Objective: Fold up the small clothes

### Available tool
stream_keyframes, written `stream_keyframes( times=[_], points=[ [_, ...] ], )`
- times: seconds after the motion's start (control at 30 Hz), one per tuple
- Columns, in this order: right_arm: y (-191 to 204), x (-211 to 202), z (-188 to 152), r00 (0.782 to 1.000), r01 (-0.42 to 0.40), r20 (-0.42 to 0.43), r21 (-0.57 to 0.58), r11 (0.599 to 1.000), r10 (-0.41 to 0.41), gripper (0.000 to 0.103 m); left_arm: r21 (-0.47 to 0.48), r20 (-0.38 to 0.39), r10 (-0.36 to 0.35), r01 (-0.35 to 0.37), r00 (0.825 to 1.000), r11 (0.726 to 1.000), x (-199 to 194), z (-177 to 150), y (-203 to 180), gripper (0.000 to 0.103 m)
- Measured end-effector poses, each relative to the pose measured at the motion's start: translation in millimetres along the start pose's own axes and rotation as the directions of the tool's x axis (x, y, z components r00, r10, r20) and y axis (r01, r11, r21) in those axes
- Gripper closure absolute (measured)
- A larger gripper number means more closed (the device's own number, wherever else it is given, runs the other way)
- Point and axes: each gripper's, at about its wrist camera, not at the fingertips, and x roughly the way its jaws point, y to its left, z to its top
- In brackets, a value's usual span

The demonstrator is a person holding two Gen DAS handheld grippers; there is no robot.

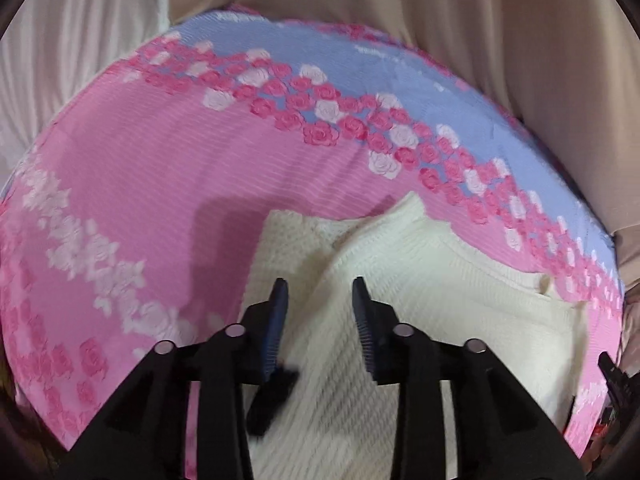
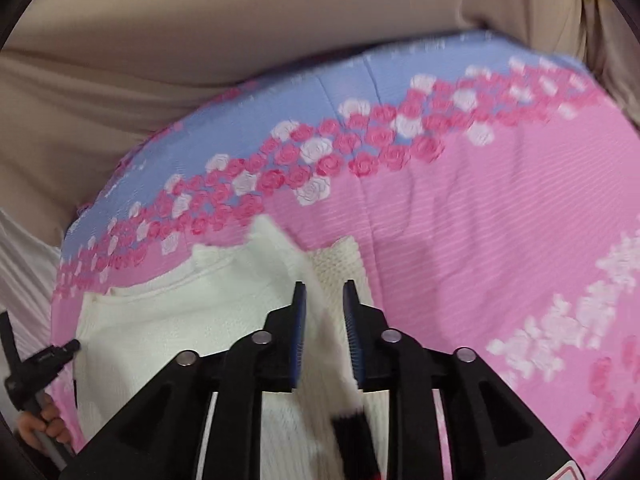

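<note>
Cream knit made up the small garment [image 1: 420,300], which lay on a pink and blue rose-print sheet [image 1: 160,168] spread over the surface. One flap looked already turned over the body, so the fold seemed partly done; a raised ridge of cloth ran up its middle. The left hand-held gripper [image 1: 320,292] hovered above the garment's near part with its jaws spread and nothing visibly between them. In the right wrist view the garment [image 2: 168,320] sat to the left and below, and the right hand-held gripper [image 2: 324,296] had its jaws only narrowly apart, with a strip of the cream cloth running between them; whether the pads actually pinched it I could not tell. The next move probably called for both to take an edge and lay it over evenly. Beige curtains [image 1: 400,0] hung behind.
</note>
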Motion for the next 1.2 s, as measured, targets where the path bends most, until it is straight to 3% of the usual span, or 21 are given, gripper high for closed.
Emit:
stream_keyframes(
  times=[0.07,0.17,0.23,0.27,0.3,0.4,0.43,0.5,0.53,0.57,0.6,0.63,0.7,0.77,0.83,0.93,1.0,1.03,1.07,1.13,1.2],
  points=[
    [24,-15,-14,0.999,-0.037,0.004,-0.063,0.997,0.038,0.08,0.028,0.015,-0.034,0.034,0.999,0.999,-22,-18,-16,0.069],
    [95,-9,-64,0.98,-0.181,-0.119,-0.224,0.958,0.157,0.081,0.135,-0.042,-0.109,0.114,0.993,0.984,-24,-59,-73,0.063],
    [145,8,-101,0.945,-0.296,-0.235,-0.323,0.899,0.226,0.084,0.215,-0.058,-0.064,0.075,0.996,0.974,-10,-78,-97,0.062],
    [163,16,-117,0.935,-0.318,-0.273,-0.373,0.872,0.225,0.093,0.24,-0.052,-0.013,0.025,0.999,0.97,-3,-83,-99,0.062],
    [175,25,-131,0.929,-0.326,-0.305,-0.411,0.851,0.209,0.094,0.241,-0.047,0.013,-0.001,0.999,0.971,0,-84,-94,0.062],
    [151,30,-129,0.944,-0.267,-0.288,-0.389,0.882,0.159,0.094,0.17,-0.05,0.097,-0.087,0.994,0.982,11,-78,-47,0.062],
    [120,29,-118,0.956,-0.218,-0.263,-0.328,0.919,0.133,0.094,0.142,-0.057,0.11,-0.101,0.992,0.985,14,-75,-28,0.063],
    [68,26,-103,0.969,-0.138,-0.231,-0.226,0.964,0.084,0.098,0.094,-0.062,0.055,-0.049,0.997,0.994,11,-73,10,0.073],
    [34,21,-96,0.977,-0.075,-0.21,-0.165,0.984,0.039,0.103,0.096,-0.061,0.034,-0.028,0.998,0.995,7,-73,16,0.074],
    [2,15,-91,0.978,-0.062,-0.204,-0.093,0.994,0.042,0.103,0.109,-0.06,0.037,-0.03,0.997,0.994,3,-72,19,0.075],
    [-22,8,-89,0.981,-0.001,-0.192,-0.055,0.999,-0.01,0.103,0.116,-0.065,0.038,-0.031,0.997,0.993,1,-72,18,0.077],
    [-32,4,-88,0.982,-0.01,-0.189,-0.036,0.999,0.003,0.103,0.115,-0.063,0.041,-0.034,0.997,0.993,-4,-70,15,0.076],
    [-35,-9,-78,0.985,0.002,-0.173,-0.025,1.0,-0.006,0.103,0.104,-0.031,0.022,-0.019,0.999,0.994,-12,-62,2,0.068],
    [-14,-11,-64,0.99,-0.016,-0.142,-0.071,0.997,0.006,0.093,0.128,0.012,0.008,-0.009,1.0,0.992,-13,-43,-18,0.066],
    [22,-2,-42,0.991,-0.059,-0.123,-0.125,0.99,0.044,0.091,0.16,0.024,0.0,-0.004,1.0,0.987,-3,-24,-43,0.06],
    [71,34,-13,0.979,-0.135,-0.177,-0.189,0.973,0.101,0.091,0.196,-0.009,0.078,-0.075,0.997,0.978,38,-4,-69,0.058],
    [81,68,1,0.974,-0.09,-0.222,-0.229,0.969,0.038,0.093,0.192,-0.037,0.14,-0.131,0.989,0.973,63,3,-65,0.058],
    [74,85,5,0.973,-0.044,-0.229,-0.24,0.97,-0.012,0.094,0.178,-0.026,0.136,-0.13,0.99,0.975,66,7,-57,0.058],
    [61,91,10,0.973,-0.013,-0.226,-0.236,0.972,-0.042,0.103,0.174,-0.012,0.133,-0.129,0.991,0.976,65,9,-51,0.058],
    [18,95,26,0.976,-0.027,-0.216,-0.096,0.995,0.006,0.103,0.179,-0.001,0.153,-0.151,0.988,0.972,63,13,-41,0.058],
    [-19,85,36,0.977,-0.058,-0.205,0.042,0.997,0.065,0.103,0.149,-0.004,0.116,-0.114,0.993,0.982,54,15,-27,0.057]
  ],
)
